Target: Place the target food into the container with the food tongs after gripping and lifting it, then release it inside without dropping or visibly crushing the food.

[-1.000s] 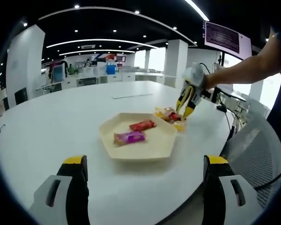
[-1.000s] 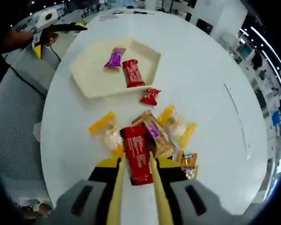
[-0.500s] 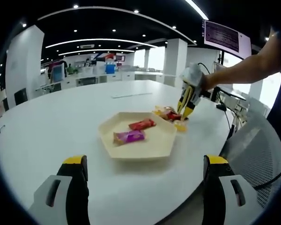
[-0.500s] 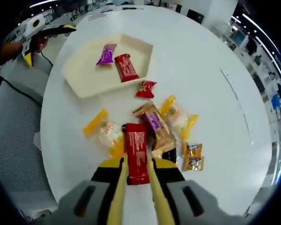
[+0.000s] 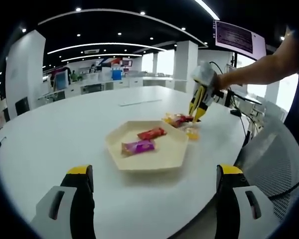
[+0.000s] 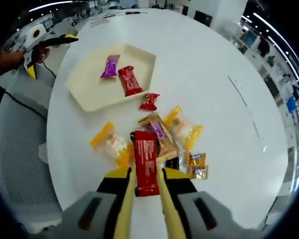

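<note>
Your tongs (image 6: 145, 191) in the right gripper are clamped on the red bar (image 6: 145, 162), lifted above the snack pile (image 6: 162, 137) so you can carry it to the tray (image 6: 89, 92) (left gripper (image 5: 149, 199) stands open, idle)

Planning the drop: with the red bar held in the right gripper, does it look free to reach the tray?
Probably yes: the right gripper grips the red bar, and only loose snacks lie between it and the tray.
</note>
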A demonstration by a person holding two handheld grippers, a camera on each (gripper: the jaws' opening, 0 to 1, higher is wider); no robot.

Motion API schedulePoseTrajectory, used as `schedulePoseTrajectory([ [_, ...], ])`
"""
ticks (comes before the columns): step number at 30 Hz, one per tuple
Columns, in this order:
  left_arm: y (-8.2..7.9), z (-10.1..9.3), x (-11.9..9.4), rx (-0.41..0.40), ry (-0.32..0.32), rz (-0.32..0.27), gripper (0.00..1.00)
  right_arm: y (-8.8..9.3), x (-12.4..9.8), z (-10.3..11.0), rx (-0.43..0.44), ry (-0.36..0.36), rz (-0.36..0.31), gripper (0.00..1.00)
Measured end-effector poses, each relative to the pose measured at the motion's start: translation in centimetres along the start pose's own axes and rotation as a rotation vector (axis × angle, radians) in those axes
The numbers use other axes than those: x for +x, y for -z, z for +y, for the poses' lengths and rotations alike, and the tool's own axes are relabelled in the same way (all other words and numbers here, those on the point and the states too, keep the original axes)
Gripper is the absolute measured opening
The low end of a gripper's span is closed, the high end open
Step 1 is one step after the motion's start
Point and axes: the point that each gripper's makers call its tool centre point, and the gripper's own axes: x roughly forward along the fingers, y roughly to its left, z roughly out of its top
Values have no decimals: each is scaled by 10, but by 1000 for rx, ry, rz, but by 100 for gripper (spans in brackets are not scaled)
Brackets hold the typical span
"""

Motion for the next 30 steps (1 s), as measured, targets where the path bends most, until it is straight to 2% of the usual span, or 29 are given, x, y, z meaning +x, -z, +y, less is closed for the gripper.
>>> schedulePoseTrajectory([
  [9,-3,2,-1,10,-14,-13,100,-6,-11,-4,4,0,5,23],
  [23,-3,1,-1,1,-5,-18,100,-27,-30,-11,-3,35,2,23],
  [30,-3,1,-1,2,-3,-17,100,-43,-36,-6,-7,42,-12,23],
])
